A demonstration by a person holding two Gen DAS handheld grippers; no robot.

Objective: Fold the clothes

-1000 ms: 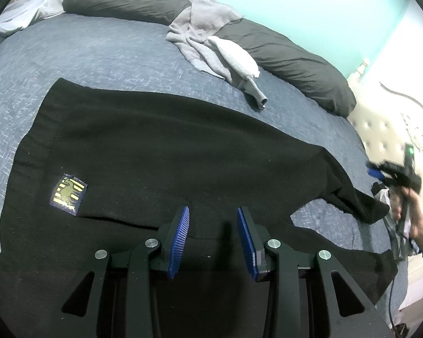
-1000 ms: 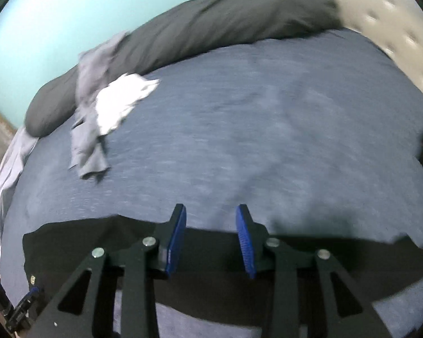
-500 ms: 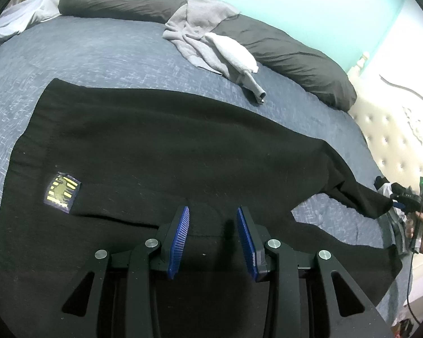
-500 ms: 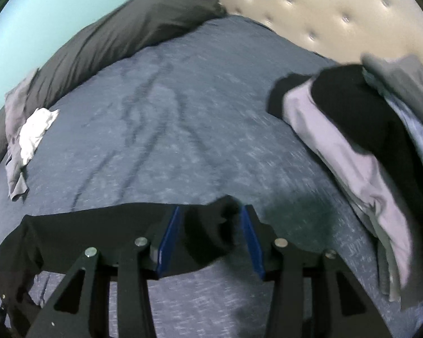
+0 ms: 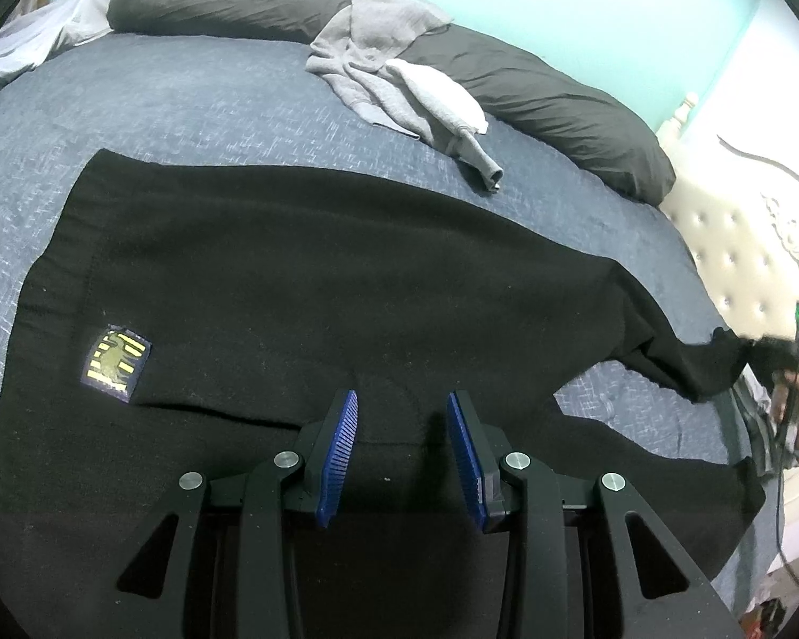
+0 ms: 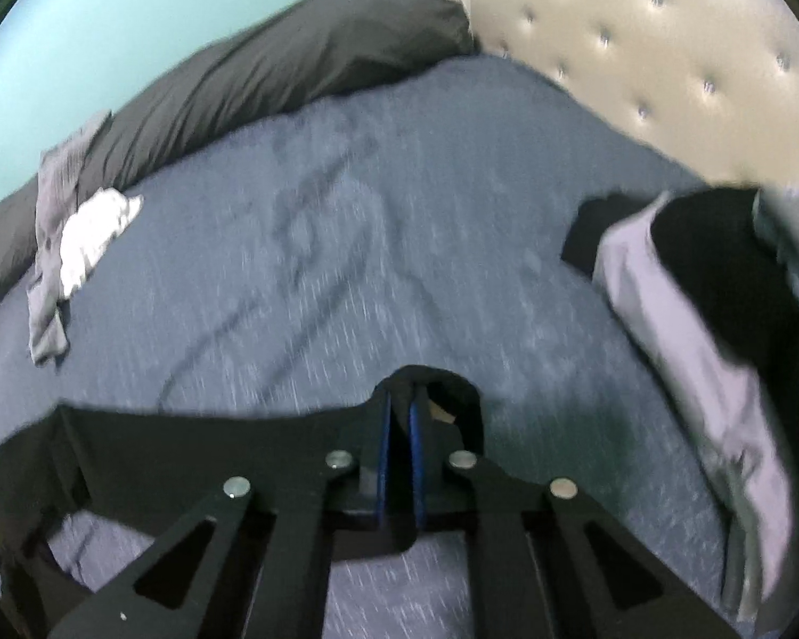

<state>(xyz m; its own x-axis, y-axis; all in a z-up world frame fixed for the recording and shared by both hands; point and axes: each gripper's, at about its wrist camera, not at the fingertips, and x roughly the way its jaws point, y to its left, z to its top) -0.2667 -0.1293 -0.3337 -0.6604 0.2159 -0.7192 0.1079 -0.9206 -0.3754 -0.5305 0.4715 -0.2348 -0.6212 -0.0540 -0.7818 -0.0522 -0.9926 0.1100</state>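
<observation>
Your right gripper (image 6: 399,420), open a second ago, is closing on the black sweater's (image 5: 319,277) sleeve (image 6: 442,388) at lower centre, while your left gripper (image 5: 402,426) stays half open, empty.

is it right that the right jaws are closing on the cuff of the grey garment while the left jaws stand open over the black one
Not quite: the right gripper is closing on the black garment, at a sleeve end, not the grey garment, which lies by the pillows. The right wrist view shows it. The left gripper does stand open over the black one.

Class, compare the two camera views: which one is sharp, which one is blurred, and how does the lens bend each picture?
Left wrist view: sharp; the black garment and its yellow patch read clearly. Right wrist view: motion-smeared; streaks across the blue bedspread, soft headboard. Both: fisheye bowing, dark corners.
</observation>
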